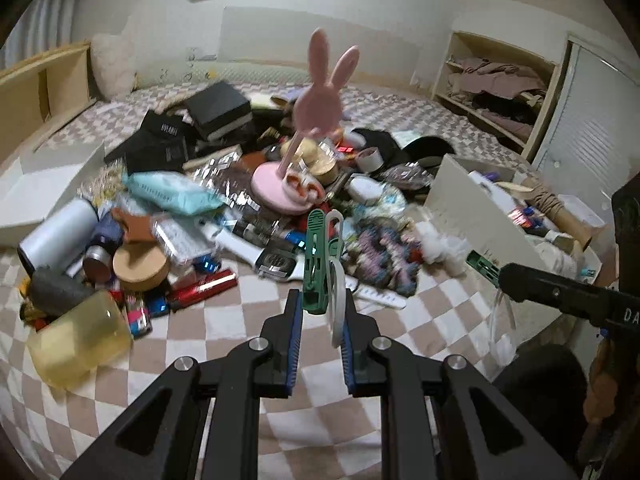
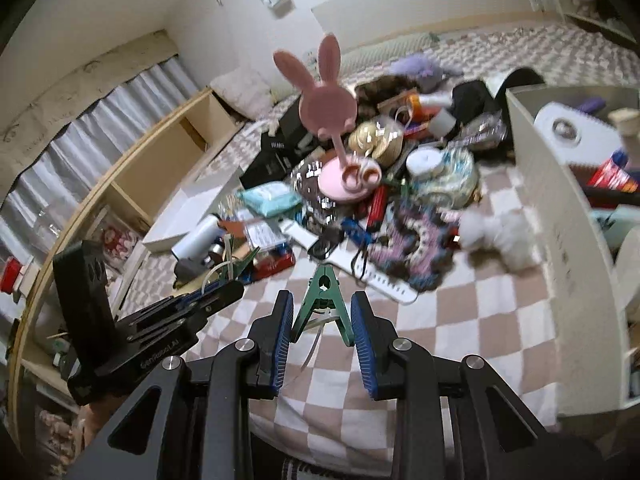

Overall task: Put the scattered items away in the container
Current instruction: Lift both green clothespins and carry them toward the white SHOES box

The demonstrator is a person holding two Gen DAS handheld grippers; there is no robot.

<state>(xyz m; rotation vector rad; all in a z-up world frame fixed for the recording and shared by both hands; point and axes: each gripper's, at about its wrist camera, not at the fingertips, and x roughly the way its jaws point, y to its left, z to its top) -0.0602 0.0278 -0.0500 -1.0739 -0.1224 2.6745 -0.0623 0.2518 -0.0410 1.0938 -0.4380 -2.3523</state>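
Note:
My left gripper [image 1: 320,320] is shut on a green clothespin [image 1: 318,264] and a white clip beside it, held above the checkered bed. My right gripper [image 2: 322,320] is shut on a second green clothespin [image 2: 323,300], also held above the bed. The right gripper shows at the right of the left wrist view [image 1: 560,288], and the left gripper at the left of the right wrist view [image 2: 192,304]. The white container [image 2: 560,216] stands to the right, partly filled; it also shows in the left wrist view [image 1: 472,208]. A pile of scattered items lies ahead, with a pink bunny stand [image 1: 308,120] on top.
The pile holds black boxes [image 1: 216,112], a white watch [image 1: 280,264], a white tumbler [image 1: 60,236], a yellow tub [image 1: 80,340], a teal pack [image 1: 172,192] and a white fluffy toy [image 2: 500,236]. A wooden bed frame [image 2: 160,160] runs on the left; shelves [image 1: 500,88] stand at the back right.

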